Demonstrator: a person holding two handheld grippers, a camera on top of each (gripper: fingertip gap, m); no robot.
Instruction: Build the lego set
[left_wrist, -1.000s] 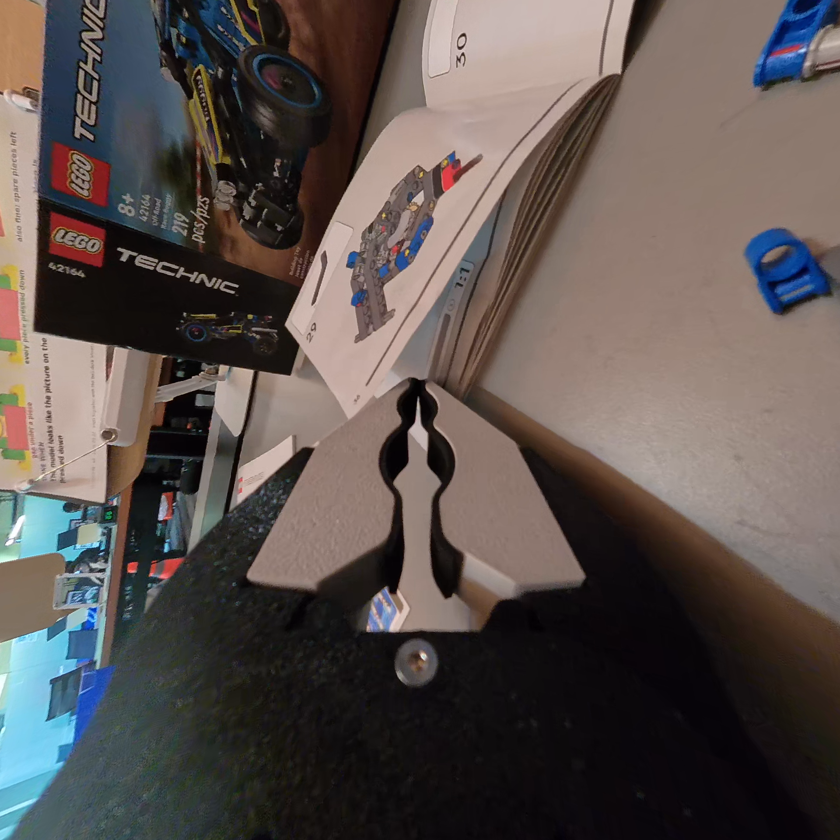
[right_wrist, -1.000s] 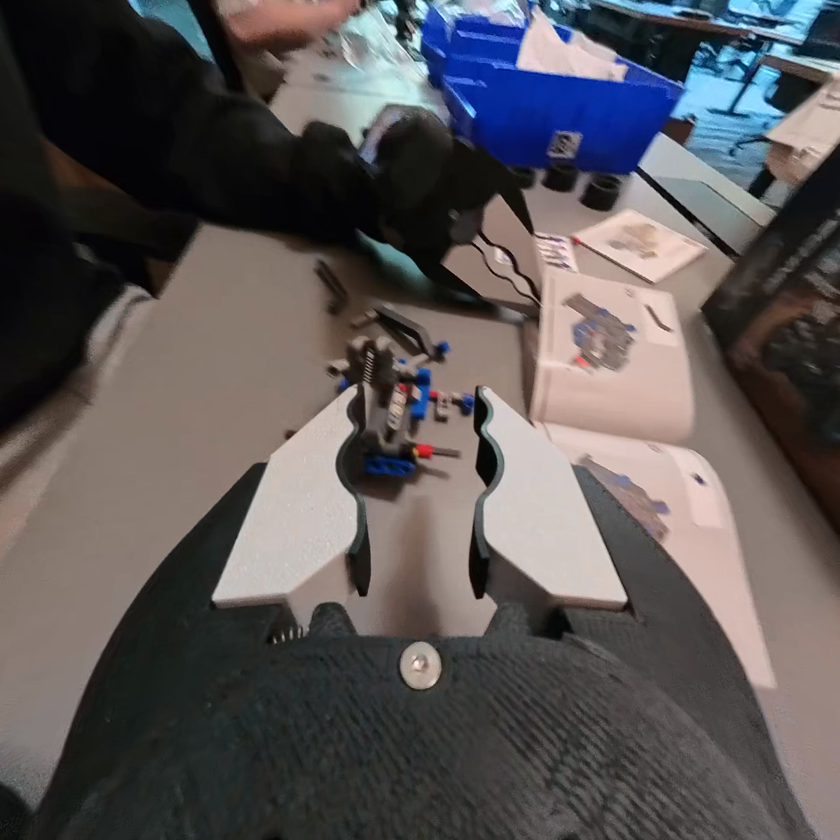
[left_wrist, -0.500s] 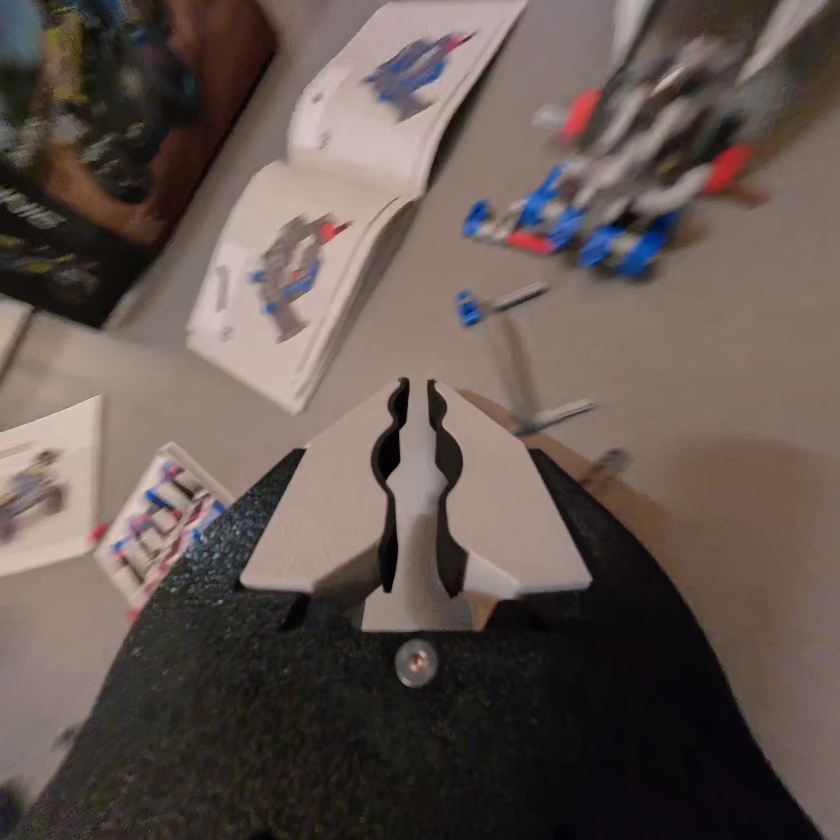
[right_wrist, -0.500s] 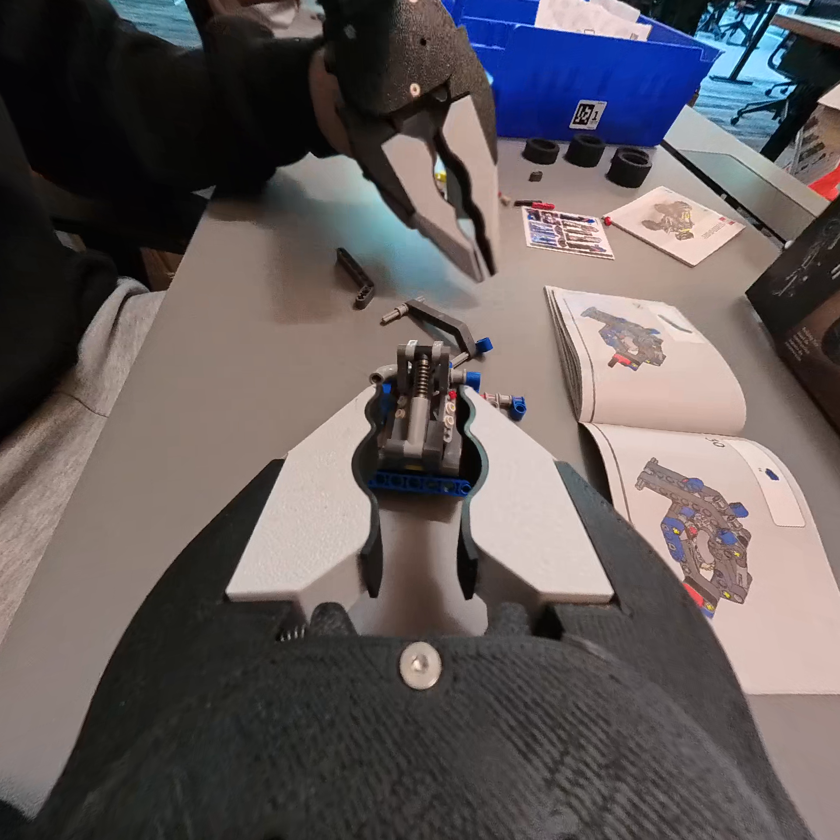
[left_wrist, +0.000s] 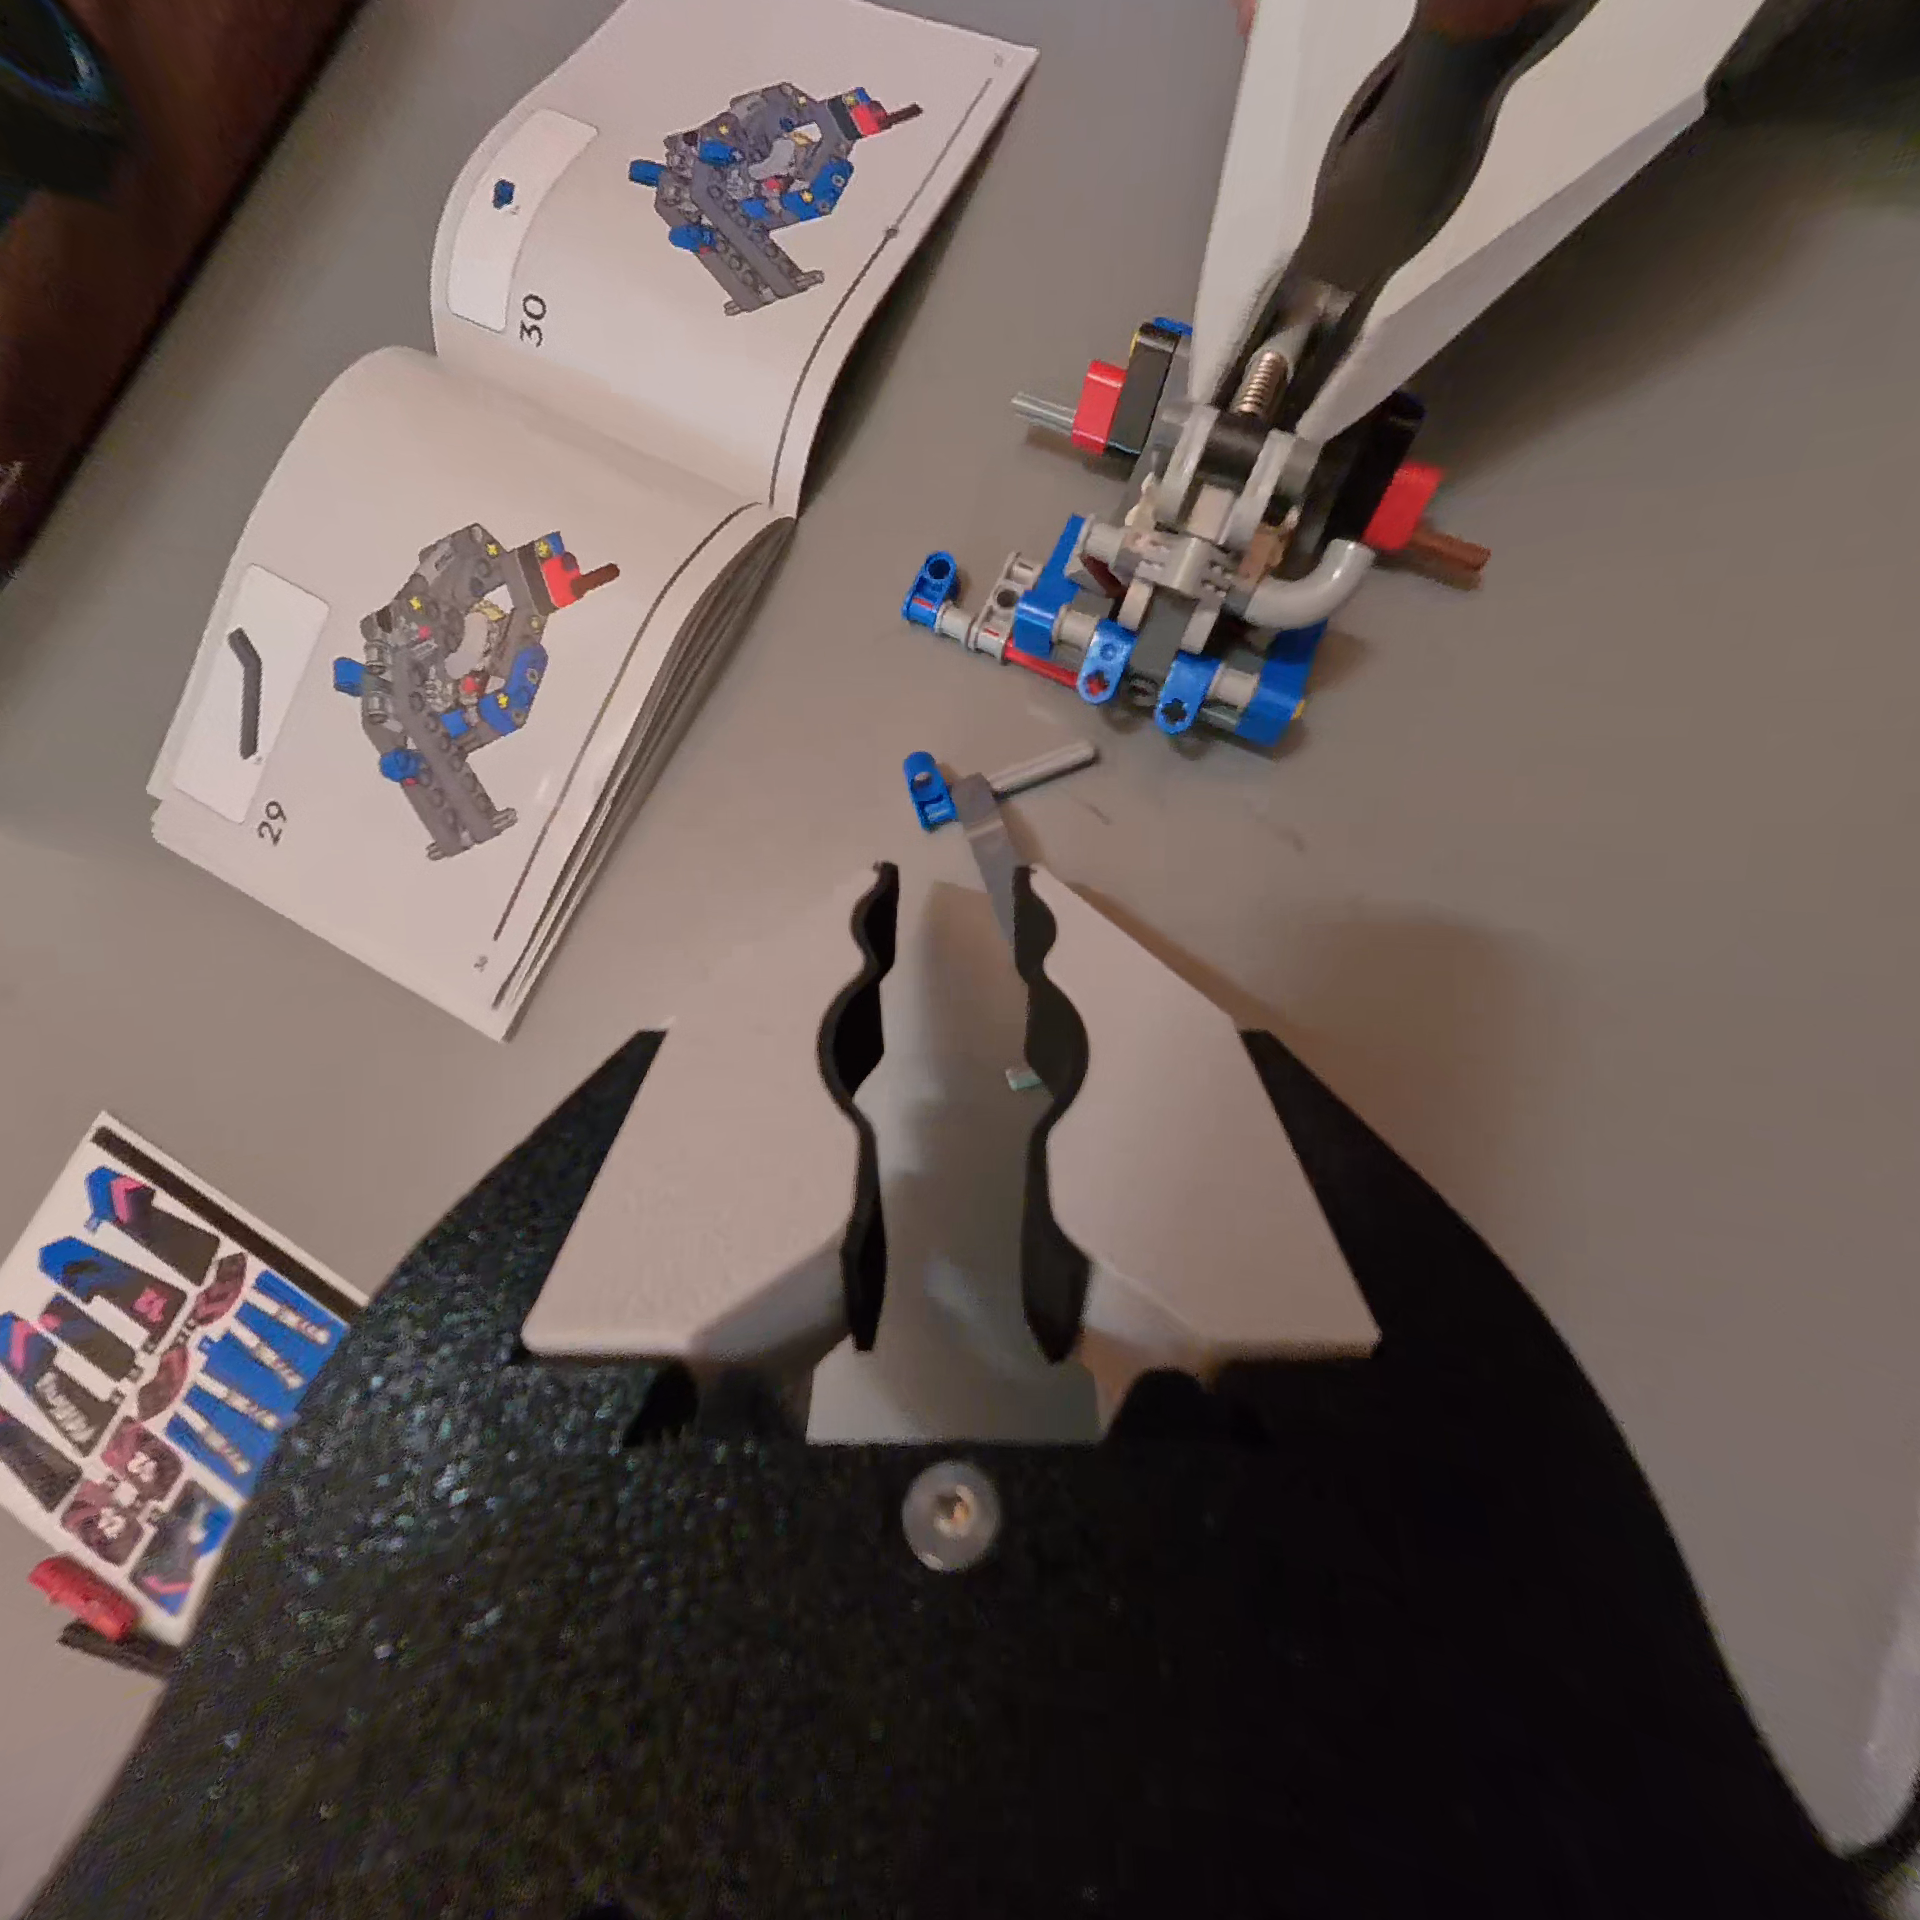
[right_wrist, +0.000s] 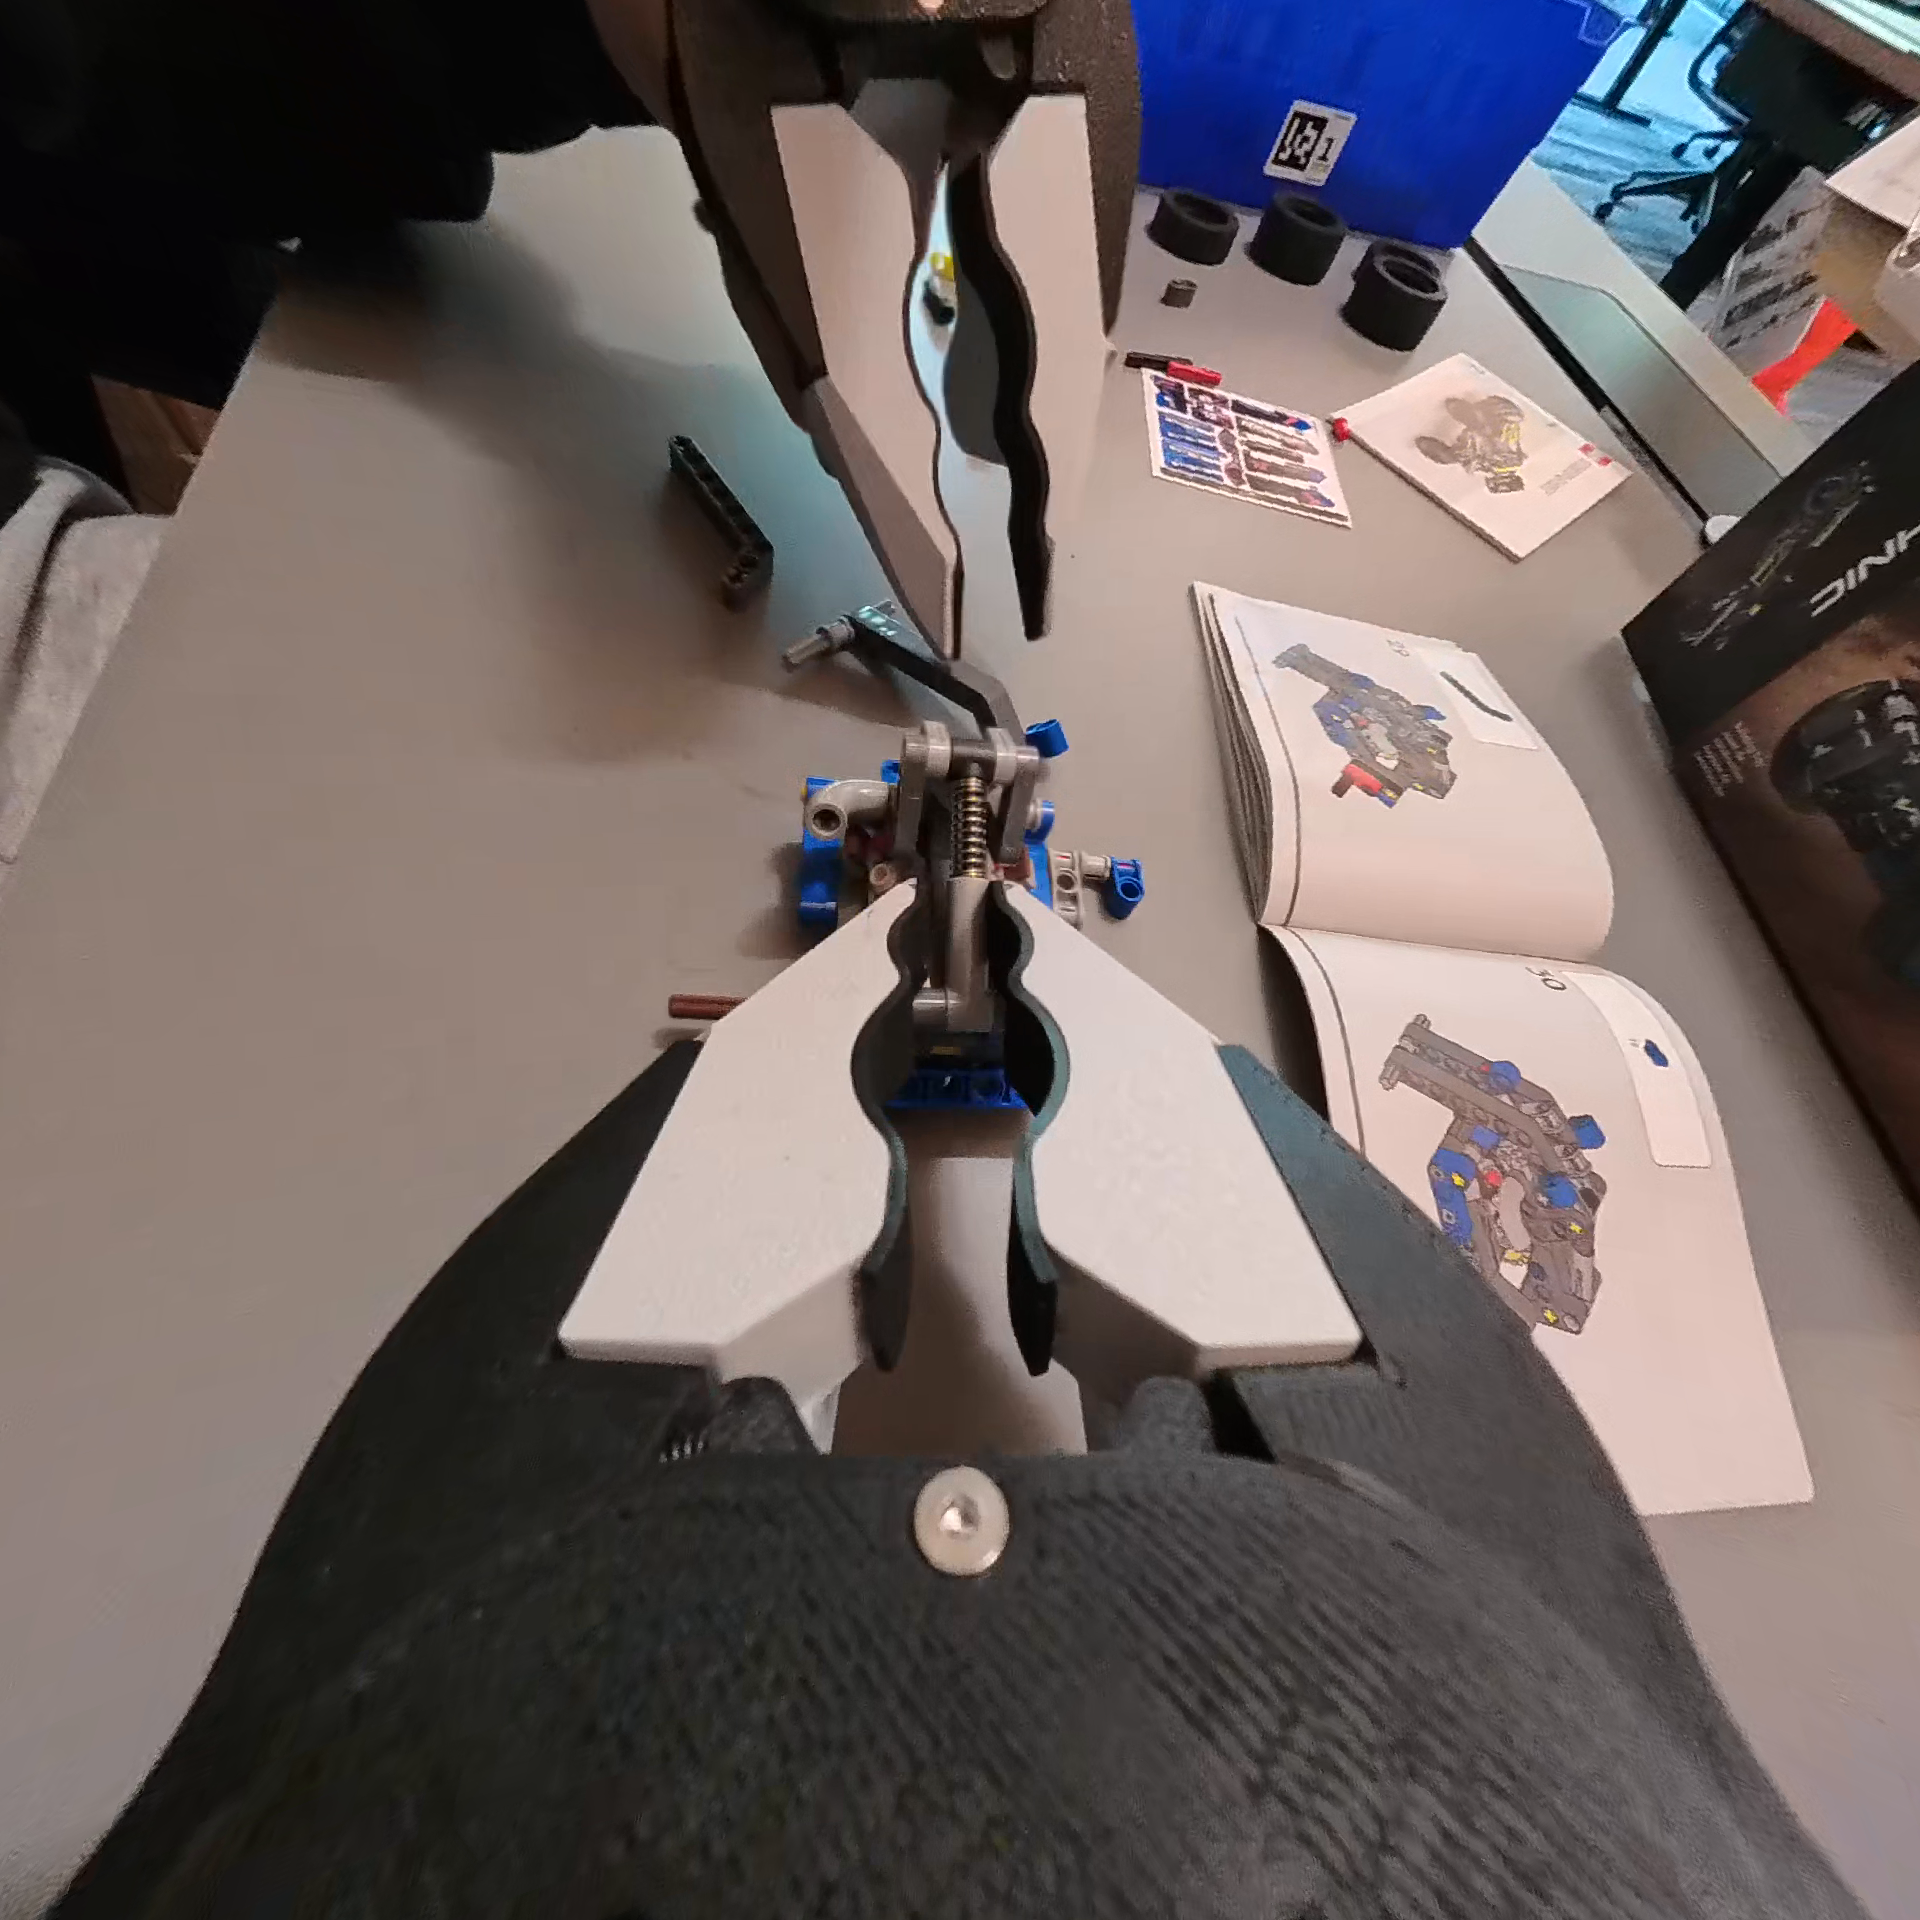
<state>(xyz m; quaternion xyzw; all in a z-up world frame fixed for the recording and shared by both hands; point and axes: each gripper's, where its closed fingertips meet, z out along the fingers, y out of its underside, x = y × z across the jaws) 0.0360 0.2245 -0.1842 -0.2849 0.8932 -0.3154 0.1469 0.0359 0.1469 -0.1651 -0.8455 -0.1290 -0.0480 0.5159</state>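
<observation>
The partly built lego assembly (right_wrist: 966, 821), grey and blue with a spring shock, stands on the grey table (right_wrist: 416, 831); it also shows in the left wrist view (left_wrist: 1174, 613). My right gripper (right_wrist: 954, 899) is shut on its grey shock part, seen from the other side in the left wrist view (left_wrist: 1262, 384). My left gripper (left_wrist: 954, 883) is open a little and empty, just above a loose bent dark beam (left_wrist: 987, 831) with a blue pin (left_wrist: 925, 790). In the right wrist view the left gripper (right_wrist: 992, 634) hangs over that beam (right_wrist: 935, 675), behind the assembly.
An open instruction booklet (right_wrist: 1455, 935) lies to the right, with the set's box (right_wrist: 1818, 727) beyond it. A sticker sheet (right_wrist: 1242, 457), a second booklet (right_wrist: 1486, 457), black tyres (right_wrist: 1299, 234) and a blue bin (right_wrist: 1351, 83) sit at the back. A black angled beam (right_wrist: 717, 530) lies to the left. My right fingertips sit around 9 cm from my left ones.
My left gripper swung from the box and booklet over to the loose beam and its jaws parted slightly. My right gripper moved forward and closed on the assembly.
</observation>
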